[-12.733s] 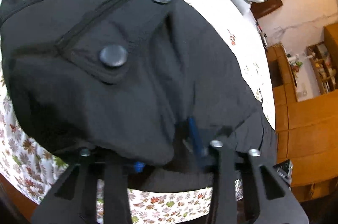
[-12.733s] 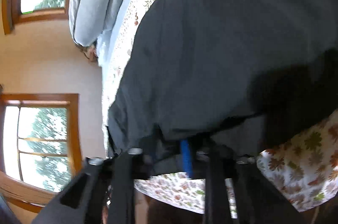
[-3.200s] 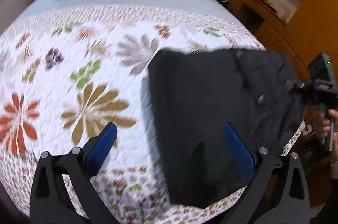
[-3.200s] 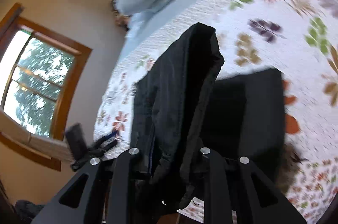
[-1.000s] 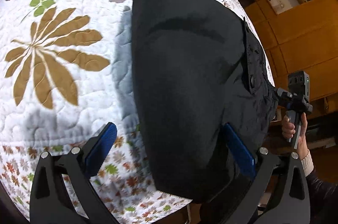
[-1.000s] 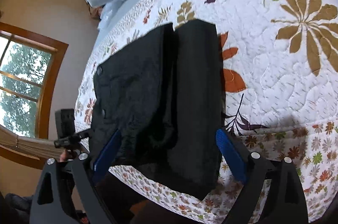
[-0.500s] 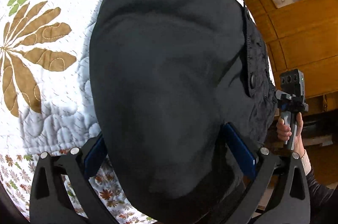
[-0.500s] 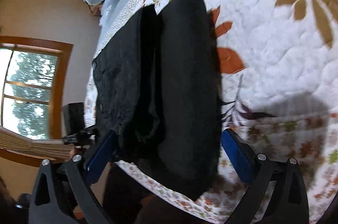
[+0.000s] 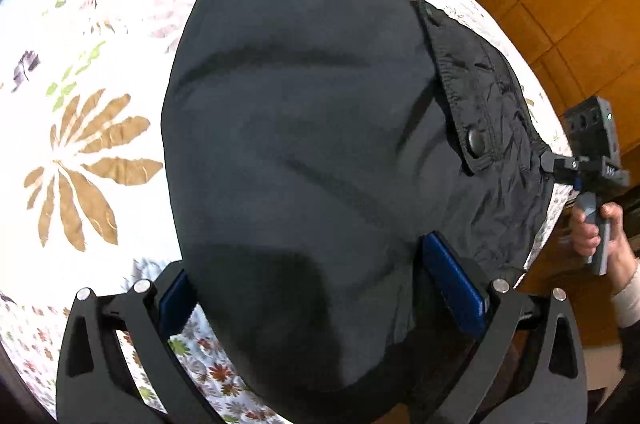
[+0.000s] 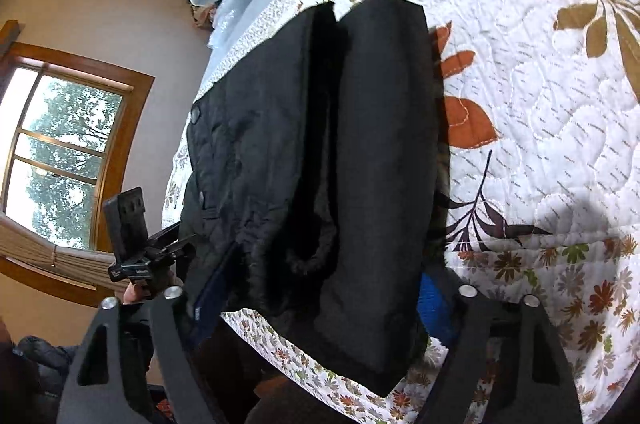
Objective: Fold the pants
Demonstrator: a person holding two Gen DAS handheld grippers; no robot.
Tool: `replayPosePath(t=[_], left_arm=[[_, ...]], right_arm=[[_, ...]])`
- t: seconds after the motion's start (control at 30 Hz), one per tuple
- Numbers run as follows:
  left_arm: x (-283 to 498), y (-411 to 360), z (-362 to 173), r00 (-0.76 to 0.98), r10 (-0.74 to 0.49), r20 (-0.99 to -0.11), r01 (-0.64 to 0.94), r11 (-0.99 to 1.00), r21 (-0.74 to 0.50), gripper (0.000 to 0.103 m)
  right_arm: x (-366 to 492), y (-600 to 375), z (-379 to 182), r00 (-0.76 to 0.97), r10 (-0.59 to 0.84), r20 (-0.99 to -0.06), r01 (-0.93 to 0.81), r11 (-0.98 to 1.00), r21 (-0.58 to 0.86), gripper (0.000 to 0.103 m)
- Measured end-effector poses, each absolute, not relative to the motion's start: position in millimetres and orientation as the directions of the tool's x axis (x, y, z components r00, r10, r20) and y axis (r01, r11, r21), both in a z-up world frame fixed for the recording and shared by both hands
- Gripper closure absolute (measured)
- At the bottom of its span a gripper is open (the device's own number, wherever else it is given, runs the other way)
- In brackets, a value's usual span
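Bedroom; white floral quilted bedspread point(image 9: 100, 71) serves as our folding surface. Black fabric pants point(image 9: 304, 151), folded into bundle, lie near bed edge. Left gripper point(image 9: 320, 288) and right gripper point(image 10: 320, 292) both spread wide, straddling bundle, gripping nothing; we judge positioned for next fold.

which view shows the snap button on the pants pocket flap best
The left wrist view. There the snap button sits large and sharp on the pocket flap of the black pants, its round rim clear. In the right wrist view the pants lie edge-on; only small round studs show at their far side, too small to read.
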State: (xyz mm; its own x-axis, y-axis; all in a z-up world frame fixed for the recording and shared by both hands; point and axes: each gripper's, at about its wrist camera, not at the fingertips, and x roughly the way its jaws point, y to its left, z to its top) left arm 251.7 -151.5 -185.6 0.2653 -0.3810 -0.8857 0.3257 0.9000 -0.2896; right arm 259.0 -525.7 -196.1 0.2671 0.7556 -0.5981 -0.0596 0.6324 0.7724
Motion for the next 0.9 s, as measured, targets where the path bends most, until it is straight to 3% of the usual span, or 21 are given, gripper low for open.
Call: replayPosePath(t=[0.13, 0.5, 0.9], left_arm=[[251.7, -156.1, -177.1, 0.301, -0.374, -0.877, 0.349, 0.899, -0.263, 0.003], [250.1, -140.8, -171.6, 0.379, -0.351, -0.856, 0.353, 0.91, -0.216, 0.003], [288.7, -78.5, -174.1, 0.404, -0.334, -0.851, 0.21, 0.94, -0.269, 0.003]], right_arm=[[252.5, -520.7, -183.7, 0.3, 0.756, -0.581, -0.107, 0.632, 0.767, 0.042], [261.0, -492.8, -175.0, 0.289, 0.791, -0.539, -0.17, 0.597, 0.784, 0.045], [303.7, -417.4, -167.1, 0.228, 0.819, -0.527, -0.287, 0.574, 0.767, 0.045]])
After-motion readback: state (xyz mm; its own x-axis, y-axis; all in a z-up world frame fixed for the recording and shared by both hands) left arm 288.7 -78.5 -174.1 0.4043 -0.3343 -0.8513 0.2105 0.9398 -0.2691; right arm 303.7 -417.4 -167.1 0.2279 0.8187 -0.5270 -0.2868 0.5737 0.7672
